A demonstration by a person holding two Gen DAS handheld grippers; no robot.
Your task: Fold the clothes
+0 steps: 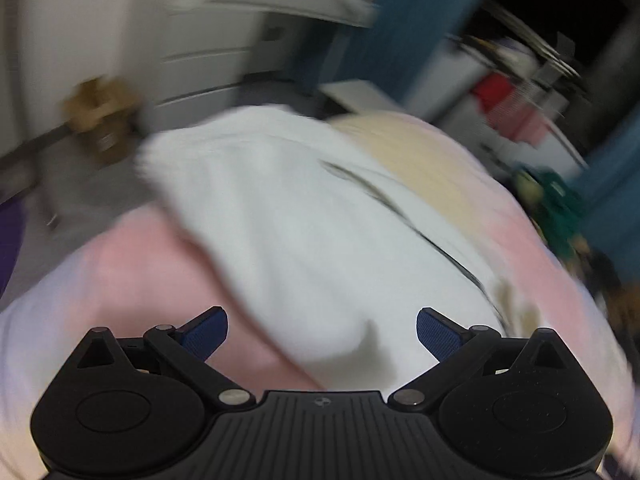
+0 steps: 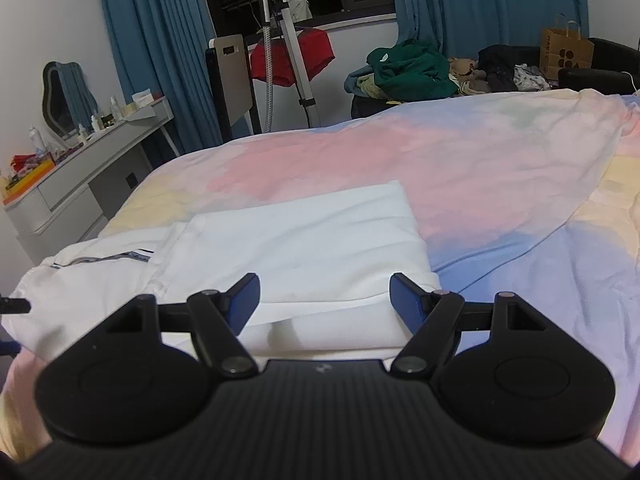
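Note:
A white garment (image 2: 304,240) lies folded on the bed's pastel sheet (image 2: 460,168), its collar part with a dark stripe (image 2: 120,258) spread to the left. My right gripper (image 2: 325,300) is open and empty, just above the garment's near edge. The left wrist view is motion-blurred: the same white garment (image 1: 304,224) lies on the pink sheet (image 1: 140,264), with a dark stripe (image 1: 400,208) along it. My left gripper (image 1: 322,332) is open and empty, over the garment's near end.
A grey dresser (image 2: 88,176) with bottles stands left of the bed. A garment steamer stand (image 2: 296,52) with a red cloth, blue curtains (image 2: 160,40), a heap of clothes (image 2: 416,68) and a paper bag (image 2: 564,50) lie beyond the bed.

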